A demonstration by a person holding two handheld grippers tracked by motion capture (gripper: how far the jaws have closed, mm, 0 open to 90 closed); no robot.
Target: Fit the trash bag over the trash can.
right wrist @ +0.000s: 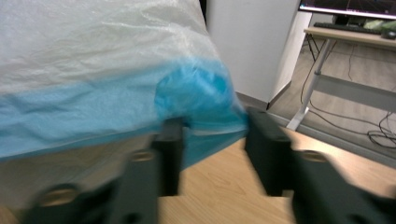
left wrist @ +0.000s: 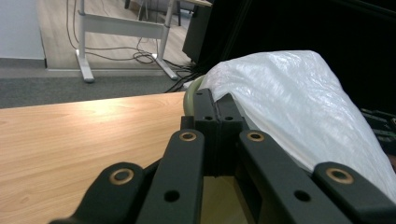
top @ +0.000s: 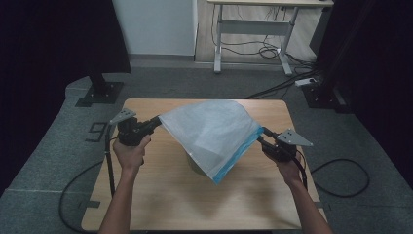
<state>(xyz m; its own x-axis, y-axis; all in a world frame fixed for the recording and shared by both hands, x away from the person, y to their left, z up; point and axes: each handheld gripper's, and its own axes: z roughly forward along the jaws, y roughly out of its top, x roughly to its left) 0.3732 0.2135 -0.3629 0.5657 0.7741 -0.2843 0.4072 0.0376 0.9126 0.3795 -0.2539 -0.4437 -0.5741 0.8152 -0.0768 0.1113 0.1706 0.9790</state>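
The left tongs [top: 157, 120] are gripping the plastic bag [top: 212, 129] above the tabletop [top: 160, 195], while the right tongs [right wrist: 212, 154] are standing open, so that blue edge is probably slipping free.

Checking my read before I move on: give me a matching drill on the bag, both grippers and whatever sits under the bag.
Things:
1. left gripper
2. right gripper
3. plastic bag
4. pale object

States:
A. jaws apart around the blue hem
B. stretched above the table
C. jaws shut on a white corner
D. resting on the table under the bag

Pairs: 1-C, 2-A, 3-B, 4-D
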